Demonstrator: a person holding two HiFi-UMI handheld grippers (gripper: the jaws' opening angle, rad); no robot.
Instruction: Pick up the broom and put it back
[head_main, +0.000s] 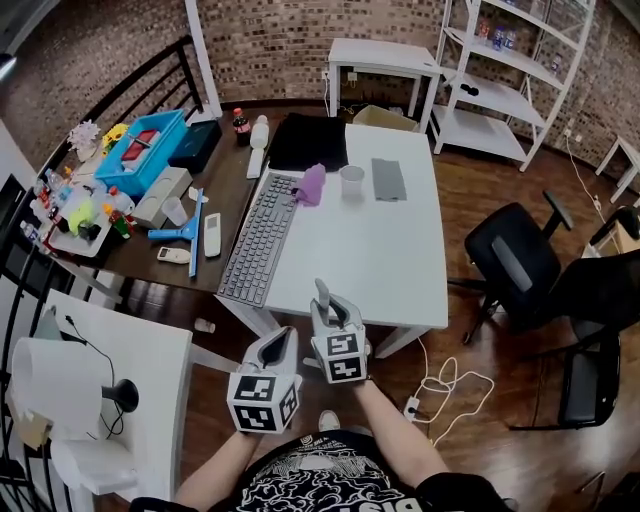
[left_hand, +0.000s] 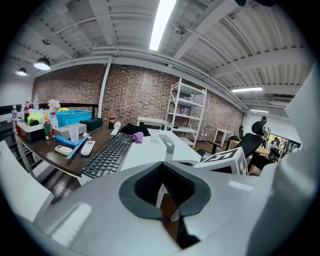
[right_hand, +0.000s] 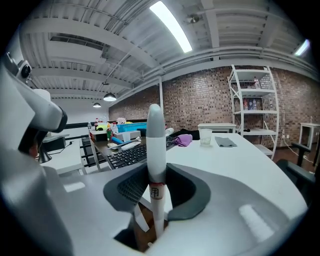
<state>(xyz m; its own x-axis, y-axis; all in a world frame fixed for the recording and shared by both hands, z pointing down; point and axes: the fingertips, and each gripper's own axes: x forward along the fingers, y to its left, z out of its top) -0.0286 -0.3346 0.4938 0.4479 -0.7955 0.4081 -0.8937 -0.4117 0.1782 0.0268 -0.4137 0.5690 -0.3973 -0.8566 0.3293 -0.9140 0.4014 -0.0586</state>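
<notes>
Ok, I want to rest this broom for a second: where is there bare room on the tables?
The white table is bare across its near half, from the keyboard to its right edge, below the cup and grey pad. The dark table is crowded: bin, squeegee, remotes.

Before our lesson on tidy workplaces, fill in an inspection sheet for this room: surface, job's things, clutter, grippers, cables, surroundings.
surface: white table, partly bare.
job's things: broom, only its handle seen, upright.
clutter: keyboard, purple cloth and cup on the white table; blue bin on the dark table.
grippers: right gripper shut on the broom; left gripper open, empty.
cables: white cable loose on the floor.
surroundings: brick wall, shelf, chair.
</notes>
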